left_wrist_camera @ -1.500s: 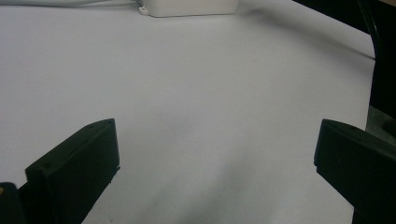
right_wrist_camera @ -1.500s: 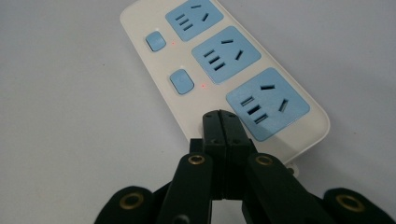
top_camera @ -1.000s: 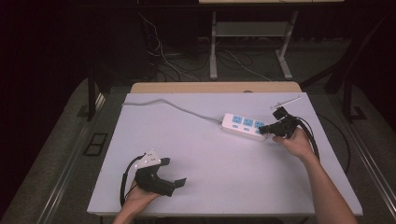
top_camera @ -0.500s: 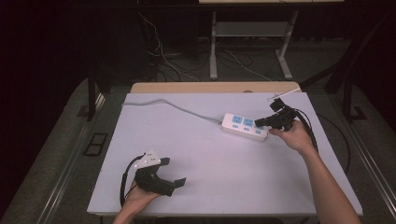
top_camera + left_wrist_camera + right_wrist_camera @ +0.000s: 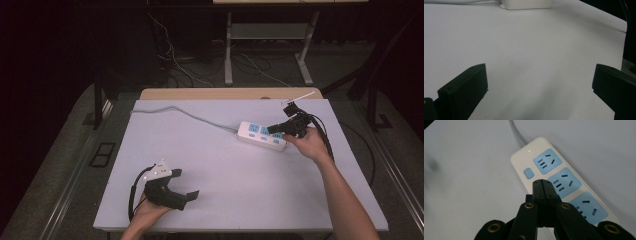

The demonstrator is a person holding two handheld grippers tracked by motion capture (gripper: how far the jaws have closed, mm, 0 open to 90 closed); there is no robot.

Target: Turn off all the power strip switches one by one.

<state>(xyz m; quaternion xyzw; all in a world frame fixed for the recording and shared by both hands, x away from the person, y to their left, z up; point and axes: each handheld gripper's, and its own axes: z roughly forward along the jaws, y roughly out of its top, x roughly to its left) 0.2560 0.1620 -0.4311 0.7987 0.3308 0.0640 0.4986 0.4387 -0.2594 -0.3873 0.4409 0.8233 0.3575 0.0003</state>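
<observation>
Pale grey counter (image 5: 240, 200) carries the white plastic power strip with blue sockets (image 5: 560, 180), where the right tool (image 5: 543, 183), pressed together over its middle, could miss the blue switch (image 5: 529, 173), while the left tool (image 5: 182, 187) rests spread well away

no readable text or labels, power strip (image 5: 559, 182) unmarked
</observation>
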